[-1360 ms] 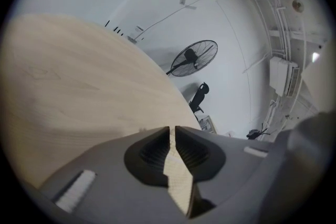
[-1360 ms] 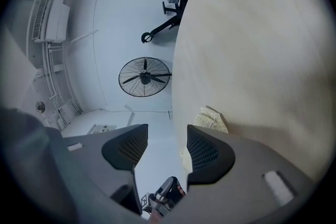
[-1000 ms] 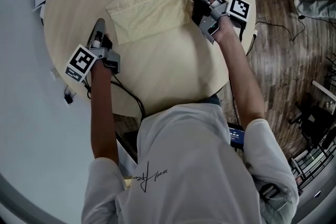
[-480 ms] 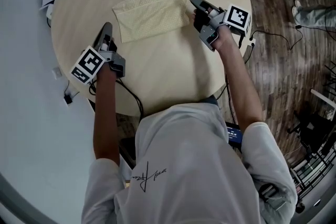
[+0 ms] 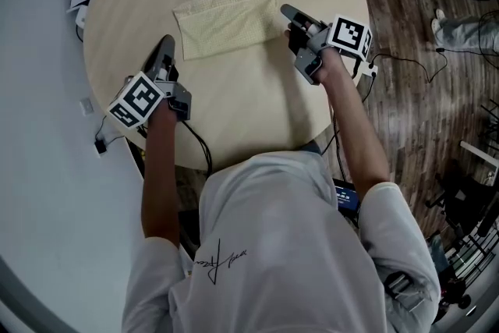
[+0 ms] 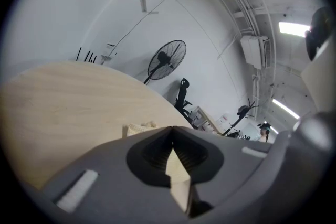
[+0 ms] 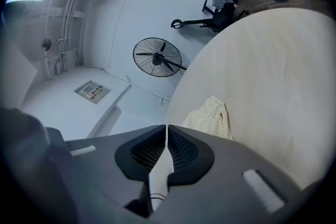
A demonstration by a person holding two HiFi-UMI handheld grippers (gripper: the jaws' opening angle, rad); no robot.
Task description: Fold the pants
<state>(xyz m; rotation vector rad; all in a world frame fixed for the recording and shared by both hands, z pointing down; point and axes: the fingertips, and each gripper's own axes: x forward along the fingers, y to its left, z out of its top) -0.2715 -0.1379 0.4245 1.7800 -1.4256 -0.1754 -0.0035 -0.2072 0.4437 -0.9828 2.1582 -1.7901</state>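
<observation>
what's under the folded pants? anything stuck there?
The pants lie folded flat on the round table, with bare wood showing around them. A lower fabric layer peeks out at the far edge. The tabletop directly beneath is covered.

I'm in a white short-sleeved T-shirt (image 5: 273,222) with a dark script logo (image 5: 221,261). My grey left gripper (image 5: 166,44) carries a black-and-white marker cube and trails a black cable (image 5: 199,146).

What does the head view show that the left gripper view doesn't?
Only the head view: the person's white shirt and the wooden floor. Only the left gripper view: a standing fan and a ceiling light. Both: the round table, the folded pants and the left gripper, shut with nothing in it.
</observation>
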